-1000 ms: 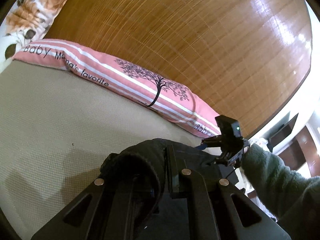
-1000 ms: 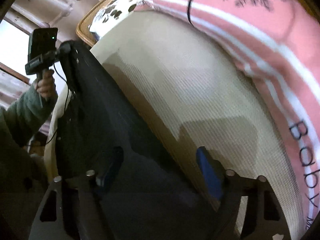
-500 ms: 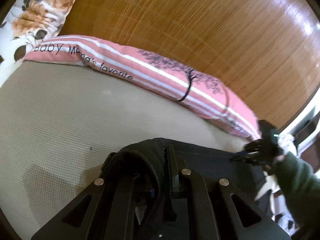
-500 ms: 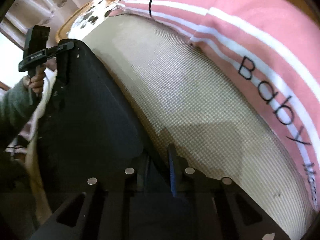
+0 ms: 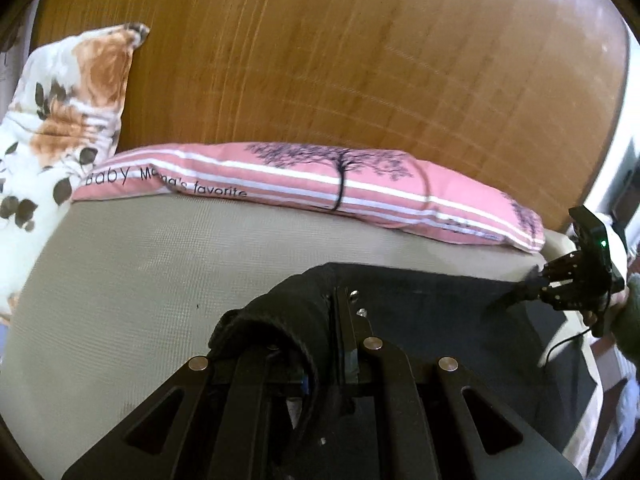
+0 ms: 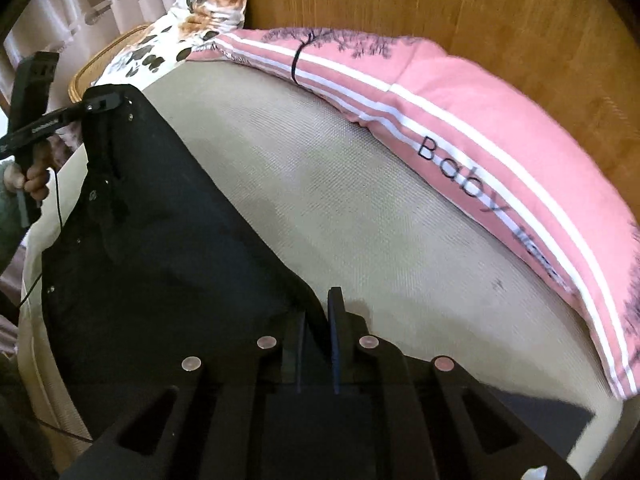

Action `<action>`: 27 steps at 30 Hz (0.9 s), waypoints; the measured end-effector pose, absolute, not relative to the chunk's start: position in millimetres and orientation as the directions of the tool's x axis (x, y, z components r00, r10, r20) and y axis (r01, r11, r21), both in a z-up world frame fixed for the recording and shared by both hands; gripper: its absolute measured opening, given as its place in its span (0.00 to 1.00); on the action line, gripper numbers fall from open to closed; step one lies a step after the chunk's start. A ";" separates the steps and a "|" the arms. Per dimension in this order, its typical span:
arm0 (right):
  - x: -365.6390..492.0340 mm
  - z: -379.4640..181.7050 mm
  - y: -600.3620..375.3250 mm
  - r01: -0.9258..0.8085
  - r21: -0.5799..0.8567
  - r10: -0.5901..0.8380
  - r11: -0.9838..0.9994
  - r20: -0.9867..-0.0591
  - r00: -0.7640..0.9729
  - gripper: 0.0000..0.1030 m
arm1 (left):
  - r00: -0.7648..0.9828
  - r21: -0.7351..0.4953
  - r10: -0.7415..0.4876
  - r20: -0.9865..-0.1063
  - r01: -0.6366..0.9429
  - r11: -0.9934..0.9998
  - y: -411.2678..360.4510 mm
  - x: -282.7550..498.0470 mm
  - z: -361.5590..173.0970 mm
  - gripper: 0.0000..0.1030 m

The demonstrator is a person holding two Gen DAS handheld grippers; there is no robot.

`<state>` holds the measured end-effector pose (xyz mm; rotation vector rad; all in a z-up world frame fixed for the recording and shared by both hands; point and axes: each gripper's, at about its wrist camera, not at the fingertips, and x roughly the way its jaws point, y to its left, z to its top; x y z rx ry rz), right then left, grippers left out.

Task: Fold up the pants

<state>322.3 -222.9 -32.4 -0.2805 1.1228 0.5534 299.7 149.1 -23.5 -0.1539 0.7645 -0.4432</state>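
Pants, black, one pair, stretched flat between the two tools along the near edge of the bed; small metal rivets visible on the cloth in the right wrist view. In the left wrist view the same pants run as a dark band toward the bed's right-hand edge, with a thick bunched hem rolled over the near fingers.

Left hand-held gripper: closed on the bunched end of the pants, cloth wrapped over and between its fingers. Seen from the right wrist view, this left hand-held gripper holds a raised corner of the pants near the bed's far left corner, a bare hand on its handle.

Right hand-held gripper: fingers drawn close together, pinching the pants' edge. In the left wrist view it grips the far end of the garment at the bed's right edge, a green indicator light lit on its body.

Bed cover: beige, woven texture.

Pink striped pillow: lettered "Baby Mama's favorite", tree print, lying along the far edge of the bed against the wooden headboard.

Floral pillow: white with orange blooms, at the far left corner, beside the pink one.
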 end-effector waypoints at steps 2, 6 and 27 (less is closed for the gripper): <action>301.9 -20.9 -222.5 -0.536 0.052 0.273 0.843 -0.899 0.342 0.08 | 0.637 -0.279 -0.449 -0.627 0.355 0.892 150.0 280.6 -13.9 0.09; 257.9 -2.1 -237.3 -0.494 0.059 0.278 0.867 -0.881 0.382 0.07 | 0.625 -0.292 -0.484 -0.613 0.390 0.873 155.7 237.9 -1.3 0.09; 89.8 -95.5 -217.7 -0.369 0.105 0.217 0.924 -0.936 0.276 0.07 | 0.322 -0.175 -0.382 -0.866 0.521 0.835 137.8 82.1 -88.5 0.15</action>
